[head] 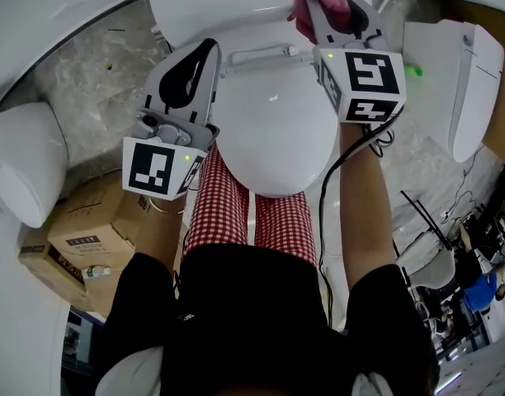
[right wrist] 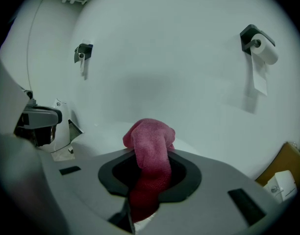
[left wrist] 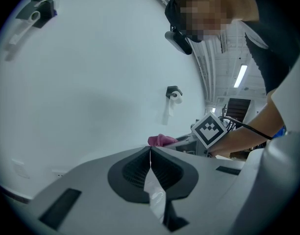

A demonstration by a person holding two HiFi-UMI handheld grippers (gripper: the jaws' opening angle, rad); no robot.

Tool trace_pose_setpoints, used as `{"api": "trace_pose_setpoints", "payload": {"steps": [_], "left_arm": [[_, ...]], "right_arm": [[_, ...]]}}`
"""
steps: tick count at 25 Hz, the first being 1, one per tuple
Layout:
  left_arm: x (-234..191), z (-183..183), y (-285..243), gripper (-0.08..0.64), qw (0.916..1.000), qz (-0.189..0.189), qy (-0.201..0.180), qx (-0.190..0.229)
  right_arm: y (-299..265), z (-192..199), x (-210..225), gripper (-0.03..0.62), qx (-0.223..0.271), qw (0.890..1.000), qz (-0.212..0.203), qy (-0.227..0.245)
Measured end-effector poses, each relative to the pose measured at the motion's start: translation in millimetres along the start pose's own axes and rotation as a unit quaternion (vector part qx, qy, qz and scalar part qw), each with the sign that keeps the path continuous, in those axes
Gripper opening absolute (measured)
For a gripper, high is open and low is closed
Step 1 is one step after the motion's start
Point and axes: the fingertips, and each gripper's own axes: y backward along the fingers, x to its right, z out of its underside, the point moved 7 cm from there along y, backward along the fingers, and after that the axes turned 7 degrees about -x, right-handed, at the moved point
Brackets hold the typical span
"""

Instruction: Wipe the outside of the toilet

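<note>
pink cloth up at the back of the toilet

the big white toilet with its lid shut (head: 273, 130) stands right in front of the person, between their legs in red checked trousers (head: 228, 200). a brown cardboard box (head: 75, 242) sits on the floor well off to the person's left.

the left gripper (head: 205, 49) is held by the left side of the lid. its two jaws are pressed flat together with nothing in them. the right gripper (head: 306, 11) is up at the back, where the lid meets the tank. its jaws are clamped tight on a fuzzy pink cloth (right wrist: 149, 148), which pokes out past the tips. i cannot tell if the cloth is touching the toilet.

i think the wiping is only near its start, or on the back part. no wet marks or streaks show what is done. the lid, the sides and the base look left to do.

the box has dark print on it, too small to read. the marker cubes (head: 364, 85) show only black and white squares, no words.
</note>
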Motion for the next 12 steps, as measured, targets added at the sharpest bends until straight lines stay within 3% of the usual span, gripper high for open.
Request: {"api": "trace_pose_setpoints", "payload": {"steps": [12], "left_arm": [[4, -1, -6, 0.011, 1.0, 0.004, -0.002, -0.002]], "right_arm": [[7, 14, 26, 0.1, -0.005, 0.999, 0.021, -0.029]]}}
